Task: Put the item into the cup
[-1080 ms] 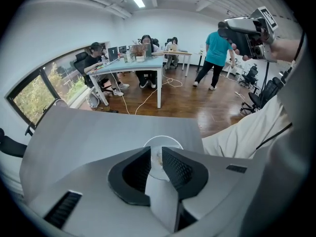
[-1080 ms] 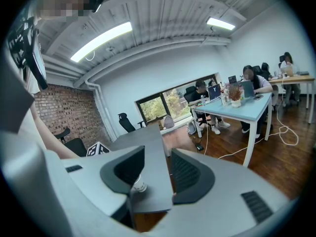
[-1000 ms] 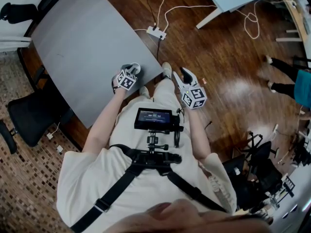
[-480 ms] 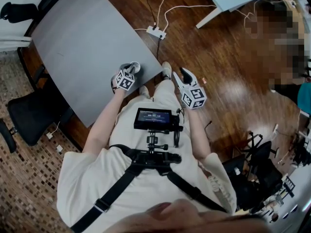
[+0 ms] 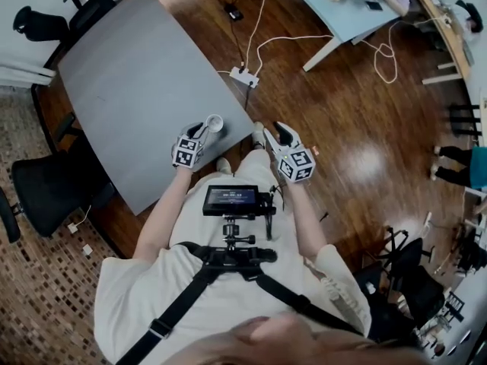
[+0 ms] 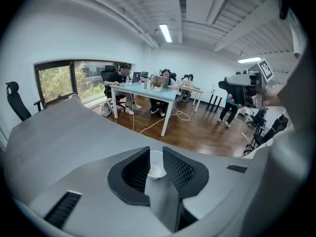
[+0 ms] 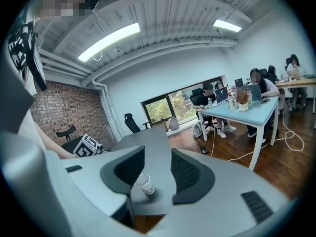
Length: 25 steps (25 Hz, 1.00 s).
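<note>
A white paper cup [image 5: 214,122] stands upright near the front corner of the grey table [image 5: 122,82]. My left gripper [image 5: 198,131] hovers just short of it and above it, jaws open. In the left gripper view the cup [image 6: 157,170] shows beyond the open left gripper [image 6: 155,152]; something pale lies in its bottom, but I cannot tell what. My right gripper [image 5: 278,133] is held off the table's edge over the wooden floor, open and empty. The right gripper view shows the cup [image 7: 144,184] on the table corner, past the open jaws.
A white power strip [image 5: 244,77] with cables lies on the floor beyond the table corner. A black office chair [image 5: 46,185] stands left of the table. A light blue desk [image 5: 335,10] stands farther off. A small monitor [image 5: 232,198] hangs on the chest rig.
My left gripper has lifted up and back off the cup, so the whole rim now shows. The right gripper has shifted slightly. The head view has tilted a little.
</note>
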### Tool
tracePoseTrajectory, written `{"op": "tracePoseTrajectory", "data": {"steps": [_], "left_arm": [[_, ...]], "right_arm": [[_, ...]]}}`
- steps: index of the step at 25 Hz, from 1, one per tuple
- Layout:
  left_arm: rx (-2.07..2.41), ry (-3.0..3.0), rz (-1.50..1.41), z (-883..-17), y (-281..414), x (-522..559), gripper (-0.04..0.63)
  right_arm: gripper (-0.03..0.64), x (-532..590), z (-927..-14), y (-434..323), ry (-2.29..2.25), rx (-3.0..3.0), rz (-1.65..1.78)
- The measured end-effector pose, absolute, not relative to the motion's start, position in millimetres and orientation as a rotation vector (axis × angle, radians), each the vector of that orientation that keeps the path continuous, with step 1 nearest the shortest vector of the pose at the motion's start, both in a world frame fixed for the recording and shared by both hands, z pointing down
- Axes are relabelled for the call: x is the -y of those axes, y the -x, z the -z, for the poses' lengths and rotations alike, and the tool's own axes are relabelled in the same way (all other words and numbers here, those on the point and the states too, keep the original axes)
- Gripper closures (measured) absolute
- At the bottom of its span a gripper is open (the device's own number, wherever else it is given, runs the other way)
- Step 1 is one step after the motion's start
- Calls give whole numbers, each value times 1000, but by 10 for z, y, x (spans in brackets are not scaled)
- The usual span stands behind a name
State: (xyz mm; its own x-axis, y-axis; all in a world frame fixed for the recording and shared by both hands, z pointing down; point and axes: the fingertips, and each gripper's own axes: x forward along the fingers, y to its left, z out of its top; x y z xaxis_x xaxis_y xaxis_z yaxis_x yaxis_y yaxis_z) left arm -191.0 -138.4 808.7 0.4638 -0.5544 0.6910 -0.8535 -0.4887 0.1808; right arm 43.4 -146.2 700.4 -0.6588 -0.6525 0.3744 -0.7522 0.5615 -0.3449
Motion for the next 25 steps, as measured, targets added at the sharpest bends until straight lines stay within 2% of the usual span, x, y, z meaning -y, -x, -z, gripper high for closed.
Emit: {"op": "tracePoseTrajectory", "data": {"steps": [9, 25], "left_arm": [[1254, -2176, -365, -7354, 2367, 923, 511], [1453, -2036, -126, -6959, 2415, 423, 511]], "right_arm": [[436, 1148, -6699, 112, -1104, 2653, -657], [436, 1012, -6478, 54, -901, 2706, -590]]}}
